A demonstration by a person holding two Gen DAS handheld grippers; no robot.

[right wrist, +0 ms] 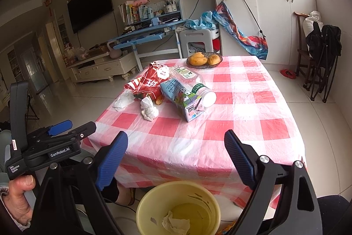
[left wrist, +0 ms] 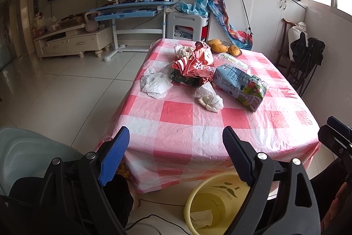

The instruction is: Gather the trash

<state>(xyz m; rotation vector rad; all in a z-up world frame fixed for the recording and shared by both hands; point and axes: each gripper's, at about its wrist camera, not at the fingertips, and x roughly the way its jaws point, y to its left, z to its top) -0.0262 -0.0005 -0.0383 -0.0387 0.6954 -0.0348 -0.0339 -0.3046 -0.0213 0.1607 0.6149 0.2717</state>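
Trash lies in a heap on the red-and-white checked table [left wrist: 198, 131] [right wrist: 211, 124]: a red snack bag [left wrist: 195, 65] [right wrist: 149, 83], a blue drink carton [left wrist: 239, 85] [right wrist: 180, 96], a clear plastic bottle with a white cap [right wrist: 198, 87] [left wrist: 231, 60], and crumpled white tissues [left wrist: 210, 96] [right wrist: 149, 110] [left wrist: 155, 83]. A yellow bin [left wrist: 211, 208] [right wrist: 178, 208] stands on the floor below the table's near edge, with a tissue [right wrist: 176, 224] inside. My left gripper [left wrist: 176, 142] is open and empty, short of the table's near edge. My right gripper [right wrist: 176, 147] is open too, above the bin.
A basket of mangoes [left wrist: 222, 47] [right wrist: 204, 60] sits at the table's far end. A blue desk [left wrist: 136, 10], a white stool [left wrist: 187, 23] and cupboards [left wrist: 264, 14] stand behind. A dark folding chair [right wrist: 323, 63] is at the right. A hand [right wrist: 19, 197] holds the left gripper.
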